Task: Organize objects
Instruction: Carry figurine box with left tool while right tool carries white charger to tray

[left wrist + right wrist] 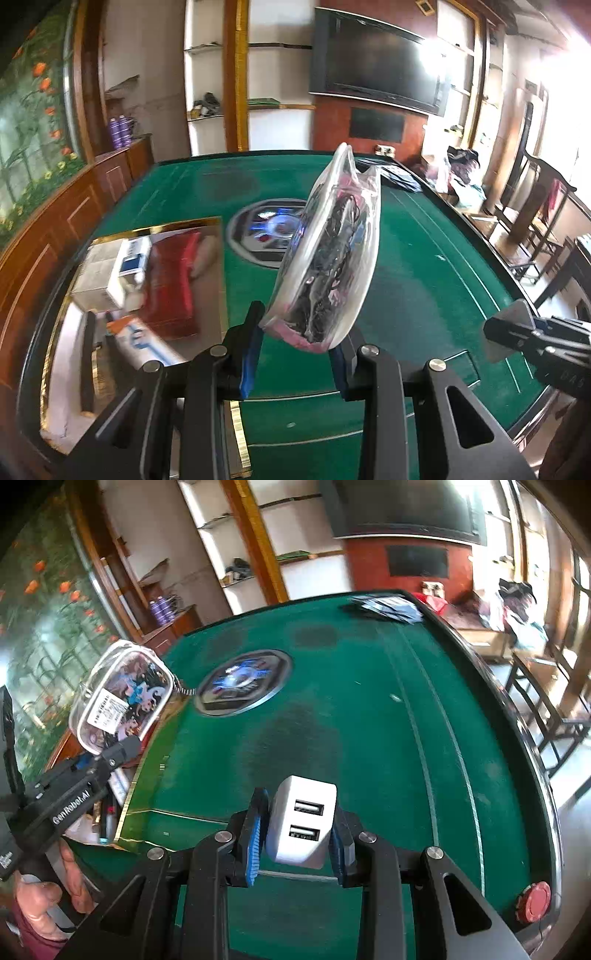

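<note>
Presently aloft over table (369, 709): pouch (328, 254) pinched in left gripper (299, 354); charger (301, 821) clamped in right gripper (297, 834), likely for sorting.

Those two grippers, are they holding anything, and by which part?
Yes. The left gripper pinches a clear pouch by its bottom end. The right gripper clamps a white USB charger by its two sides, ports facing out.

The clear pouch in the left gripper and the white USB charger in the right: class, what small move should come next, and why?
Probably carry the clear pouch left and lower it toward the gold-edged tray. The left gripper already grips the pouch above the green table, and other items lie in that tray. The right gripper holds the white USB charger, likely next.
</note>
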Available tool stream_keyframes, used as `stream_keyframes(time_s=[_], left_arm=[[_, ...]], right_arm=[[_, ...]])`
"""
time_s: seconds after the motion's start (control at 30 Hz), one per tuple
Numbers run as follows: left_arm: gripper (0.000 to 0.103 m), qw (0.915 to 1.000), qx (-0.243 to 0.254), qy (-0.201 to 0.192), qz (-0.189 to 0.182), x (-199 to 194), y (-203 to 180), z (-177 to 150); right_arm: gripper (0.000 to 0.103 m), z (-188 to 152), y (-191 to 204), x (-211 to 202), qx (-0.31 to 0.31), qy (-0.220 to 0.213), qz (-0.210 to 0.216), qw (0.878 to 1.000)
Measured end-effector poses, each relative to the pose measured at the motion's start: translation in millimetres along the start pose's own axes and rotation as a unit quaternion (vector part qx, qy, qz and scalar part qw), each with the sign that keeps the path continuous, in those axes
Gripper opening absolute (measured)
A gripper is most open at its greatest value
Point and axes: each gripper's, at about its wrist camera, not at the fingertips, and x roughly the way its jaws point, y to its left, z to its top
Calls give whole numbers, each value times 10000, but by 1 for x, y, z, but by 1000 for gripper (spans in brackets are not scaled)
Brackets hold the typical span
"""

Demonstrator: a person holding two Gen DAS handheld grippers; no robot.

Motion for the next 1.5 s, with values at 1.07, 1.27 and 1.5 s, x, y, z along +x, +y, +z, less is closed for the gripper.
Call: stream_keyframes(time_s=[1.07, 1.27, 1.5], left_arm=[[32, 9854, -1447, 283, 853, -24, 180, -66], [32, 9866, -1424, 118, 791, -30, 181, -68], [32, 9906, -1238, 76, 577, -26, 160, -60]], right_arm=[[13, 35, 208, 80, -1654, 433, 1019, 9800], [29, 30, 142, 96, -801, 843, 612, 9913], [56, -3, 105, 107, 115, 1422, 959, 9851]])
